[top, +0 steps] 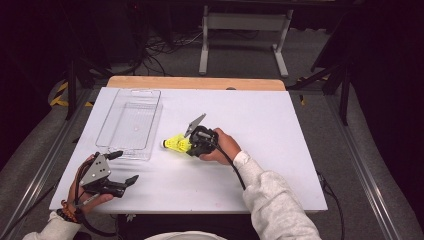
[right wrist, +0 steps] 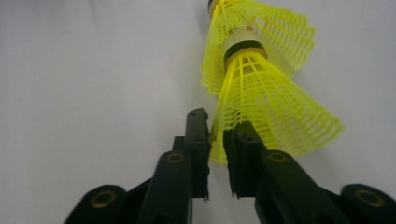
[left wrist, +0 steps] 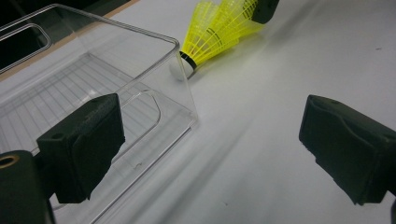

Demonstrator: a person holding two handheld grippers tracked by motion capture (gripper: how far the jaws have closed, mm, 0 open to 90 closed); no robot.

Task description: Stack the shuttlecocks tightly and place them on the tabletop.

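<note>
1. The right gripper (right wrist: 217, 135) pinches the rim of the yellow shuttlecocks (right wrist: 261, 88), which are stacked together at the middle of the table (top: 260, 115).
2. The left gripper (left wrist: 210, 140) is spread wide and holds nothing, at the lower left.
3. A clear tray (top: 131, 120) sits at the upper left, just beside the shuttlecocks.

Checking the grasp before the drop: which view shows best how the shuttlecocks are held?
The right gripper view: the right gripper pinches the skirt edge of the stacked yellow shuttlecocks. The left gripper view shows their cork end beside the clear bin; the high view shows them small.
</note>
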